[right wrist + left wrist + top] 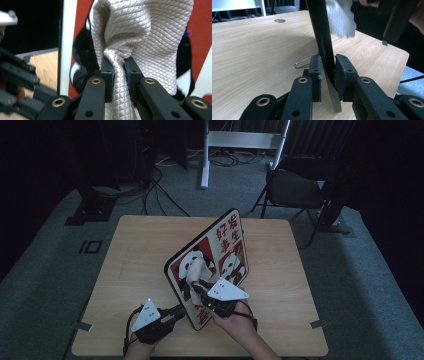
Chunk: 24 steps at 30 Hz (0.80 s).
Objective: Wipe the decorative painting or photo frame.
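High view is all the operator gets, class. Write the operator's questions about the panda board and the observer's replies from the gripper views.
Operator: Is the left gripper really gripping the board?
Observer: Yes. Its pads clamp the board's black edge, and the board stands upright on the table.
Operator: What is the pale lump on the picture?
Observer: A cloth with a woven diamond pattern.
Operator: Is the right gripper holding it?
Observer: Yes, the jaws pinch a bunched fold, with the cloth against the board's face.

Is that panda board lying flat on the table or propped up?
Propped up, tilted: the panda board stands on its lower edge, clamped by the left gripper, with the table showing beneath.
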Each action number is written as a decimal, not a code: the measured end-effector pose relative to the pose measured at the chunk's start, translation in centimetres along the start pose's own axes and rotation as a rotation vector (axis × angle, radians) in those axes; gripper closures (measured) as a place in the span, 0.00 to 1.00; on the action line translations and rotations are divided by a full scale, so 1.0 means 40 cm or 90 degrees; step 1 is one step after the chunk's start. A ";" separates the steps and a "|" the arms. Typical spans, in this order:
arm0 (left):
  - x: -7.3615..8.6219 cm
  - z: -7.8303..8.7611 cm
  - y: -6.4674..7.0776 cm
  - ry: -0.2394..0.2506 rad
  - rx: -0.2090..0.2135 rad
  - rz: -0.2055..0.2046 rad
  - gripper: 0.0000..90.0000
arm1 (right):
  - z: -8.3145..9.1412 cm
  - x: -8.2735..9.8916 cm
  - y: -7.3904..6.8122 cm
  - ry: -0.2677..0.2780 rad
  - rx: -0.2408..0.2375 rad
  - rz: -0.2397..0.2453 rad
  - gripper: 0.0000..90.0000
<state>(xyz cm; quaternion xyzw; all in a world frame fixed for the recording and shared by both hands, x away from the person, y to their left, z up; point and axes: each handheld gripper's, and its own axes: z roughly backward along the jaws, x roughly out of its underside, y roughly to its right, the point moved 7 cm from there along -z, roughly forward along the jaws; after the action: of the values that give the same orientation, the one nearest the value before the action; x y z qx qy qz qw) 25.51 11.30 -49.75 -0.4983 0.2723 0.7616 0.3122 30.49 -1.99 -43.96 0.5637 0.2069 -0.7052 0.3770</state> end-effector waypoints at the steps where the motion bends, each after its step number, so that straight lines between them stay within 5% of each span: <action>1: 0.001 0.000 0.000 -0.003 0.000 -0.003 0.85 | 0.001 0.012 -0.002 -0.004 0.000 0.000 0.90; 13: 0.001 -0.001 0.001 -0.005 -0.001 -0.005 0.85 | 0.009 0.156 -0.018 -0.054 0.006 -0.031 0.90; 24: 0.001 -0.002 0.002 -0.004 -0.001 -0.004 0.85 | 0.012 0.238 -0.022 -0.092 0.013 -0.052 0.90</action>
<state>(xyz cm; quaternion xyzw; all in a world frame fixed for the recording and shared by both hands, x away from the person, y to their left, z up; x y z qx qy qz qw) 25.50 11.20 -49.80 -0.4967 0.2692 0.7625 0.3153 28.75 -4.62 -53.00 0.5064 0.1948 -0.7607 0.3563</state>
